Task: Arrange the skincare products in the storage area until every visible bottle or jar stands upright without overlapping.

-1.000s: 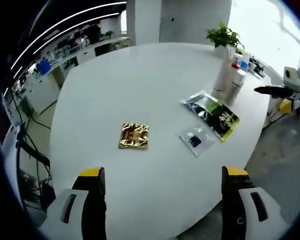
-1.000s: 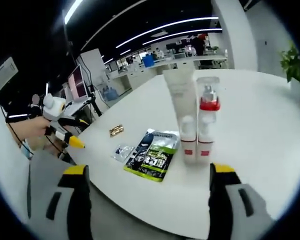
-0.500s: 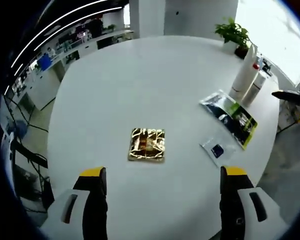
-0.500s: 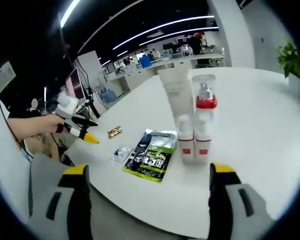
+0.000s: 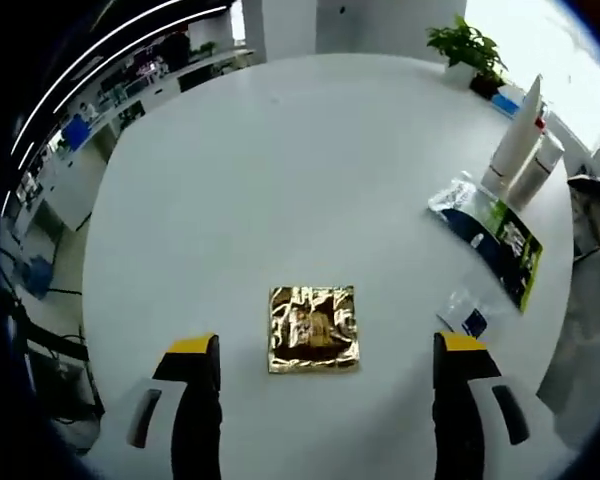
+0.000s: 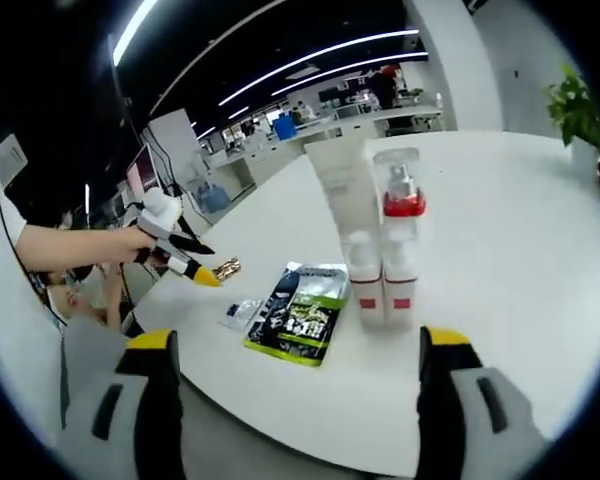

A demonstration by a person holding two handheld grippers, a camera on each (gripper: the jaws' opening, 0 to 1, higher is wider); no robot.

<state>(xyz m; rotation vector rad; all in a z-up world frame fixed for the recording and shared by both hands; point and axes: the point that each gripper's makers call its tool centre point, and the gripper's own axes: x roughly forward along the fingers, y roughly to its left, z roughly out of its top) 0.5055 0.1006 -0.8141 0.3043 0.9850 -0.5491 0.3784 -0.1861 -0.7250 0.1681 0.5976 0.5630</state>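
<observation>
The left gripper (image 5: 315, 365) hung over the white round table (image 5: 280, 160) with its jaws spread wide and nothing between them. A gold foil sachet (image 5: 313, 328) lay flat on the table just ahead of the gap, touched by neither jaw. It sat near the table's close edge, well apart from the other things.

Toward the right edge in the left gripper view lay a small clear sachet (image 5: 468, 315) with a dark blue square on it. Just beyond it lay a silver, black and green pouch (image 5: 492, 235), flat along the rim. Past the pouch stood a white tube (image 5: 513, 140) and a bottle (image 5: 535, 172), side by side and upright, near the edge. A potted plant (image 5: 464, 48) stood at the far edge.

The right gripper (image 6: 292, 385) was off the table's edge, its jaws likewise wide apart and empty. In the right gripper view the tube (image 6: 348, 235) stood on its cap and the bottle (image 6: 400, 235), with its clear cap over a red collar, stood right beside it; whether the two touched I could not tell. The pouch (image 6: 298, 315) lay just beside them, with the clear sachet (image 6: 239, 313) next to it at the rim. Farther along, the gold sachet (image 6: 227, 267) lay under the yellow tips of the left gripper (image 6: 200, 272), held in a hand (image 6: 130, 243).
</observation>
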